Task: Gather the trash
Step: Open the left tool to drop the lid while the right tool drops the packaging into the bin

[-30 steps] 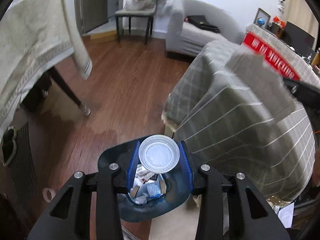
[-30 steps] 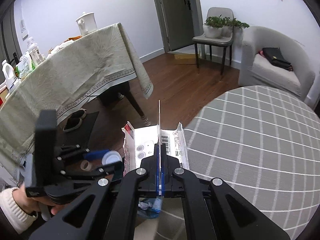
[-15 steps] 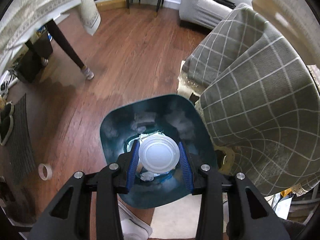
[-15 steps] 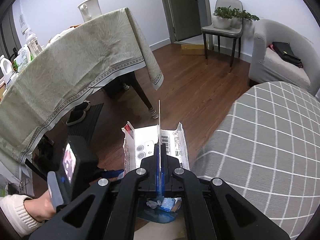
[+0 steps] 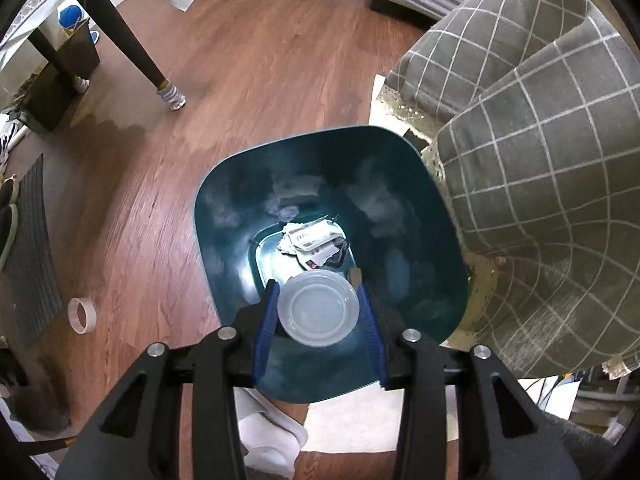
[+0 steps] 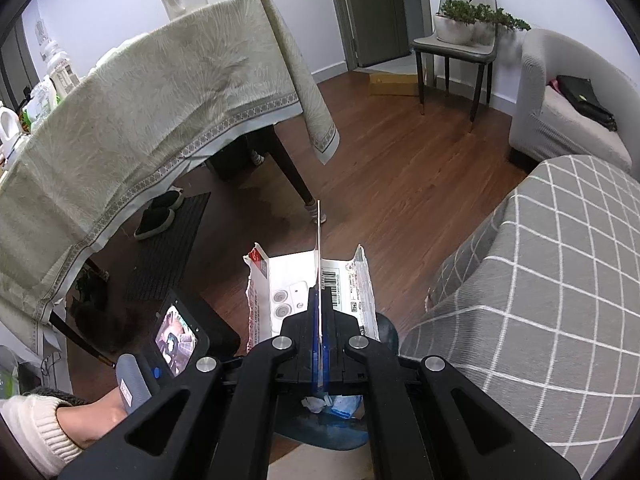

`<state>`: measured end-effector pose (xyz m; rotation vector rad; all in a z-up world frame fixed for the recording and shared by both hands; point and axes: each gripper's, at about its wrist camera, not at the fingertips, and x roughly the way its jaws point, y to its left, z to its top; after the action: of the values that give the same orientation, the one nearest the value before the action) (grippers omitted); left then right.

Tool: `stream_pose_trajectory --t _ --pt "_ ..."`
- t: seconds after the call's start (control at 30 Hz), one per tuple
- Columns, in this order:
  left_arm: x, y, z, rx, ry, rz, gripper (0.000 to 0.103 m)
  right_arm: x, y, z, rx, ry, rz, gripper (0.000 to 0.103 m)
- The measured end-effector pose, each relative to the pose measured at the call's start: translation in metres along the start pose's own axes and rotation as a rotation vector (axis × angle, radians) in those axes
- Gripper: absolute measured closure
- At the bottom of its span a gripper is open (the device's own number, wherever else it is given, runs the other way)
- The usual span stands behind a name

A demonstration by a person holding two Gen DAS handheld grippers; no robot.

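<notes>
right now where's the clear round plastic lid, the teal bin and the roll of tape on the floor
clear round plastic lid (image 5: 318,307), left wrist view, its flat centre
teal plastic bin (image 5: 416,184), left wrist view, inner right wall
beige roll of tape (image 5: 81,315), left wrist view, its ring

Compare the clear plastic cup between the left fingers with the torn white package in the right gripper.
The clear plastic cup is round and see-through; the torn white package is flat, opaque and printed. The cup hangs over the teal bin, between pads that have just been opening; the package is clamped on a thin edge, sticking forward. Both are trash not yet in the bin.
</notes>
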<state>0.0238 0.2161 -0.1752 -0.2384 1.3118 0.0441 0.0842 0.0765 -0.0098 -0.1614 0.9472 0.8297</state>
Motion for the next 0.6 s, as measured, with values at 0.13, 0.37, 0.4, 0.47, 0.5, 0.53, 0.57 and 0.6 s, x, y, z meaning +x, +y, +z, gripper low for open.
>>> stream_pose_trajectory --t 0.13,0.37,0.4,0.47,0.5,0.53,0.57,0.6 --pt "-0.008 0.005 0.001 -0.011 -0.020 -0.001 0.049 0.014 0.002 -0.003 -0.005 0.033 -0.005 0.102" --pt "-0.044 0.015 0.005 -0.035 -0.092 -0.001 0.049 0.047 0.009 -0.021 -0.009 0.115 -0.020 0.102" --pt "-0.053 0.016 0.005 -0.036 -0.112 -0.003 0.050 0.053 0.010 -0.024 -0.010 0.130 -0.022 0.102" --pt "-0.064 0.015 0.006 -0.035 -0.135 -0.002 0.052 0.060 0.010 -0.028 -0.010 0.148 -0.026 0.102" --pt "-0.070 0.014 0.006 -0.033 -0.148 -0.001 0.052 0.065 0.010 -0.031 -0.009 0.158 -0.029 0.102" --pt "-0.077 0.014 0.007 -0.031 -0.162 0.004 0.052 0.067 0.010 -0.033 -0.009 0.165 -0.033 0.102" --pt "-0.082 0.014 0.007 -0.031 -0.177 0.009 0.052 0.071 0.010 -0.036 -0.008 0.175 -0.036 0.102" --pt "-0.087 0.014 0.007 -0.031 -0.190 0.013 0.052 0.076 0.010 -0.039 -0.007 0.190 -0.041 0.102"
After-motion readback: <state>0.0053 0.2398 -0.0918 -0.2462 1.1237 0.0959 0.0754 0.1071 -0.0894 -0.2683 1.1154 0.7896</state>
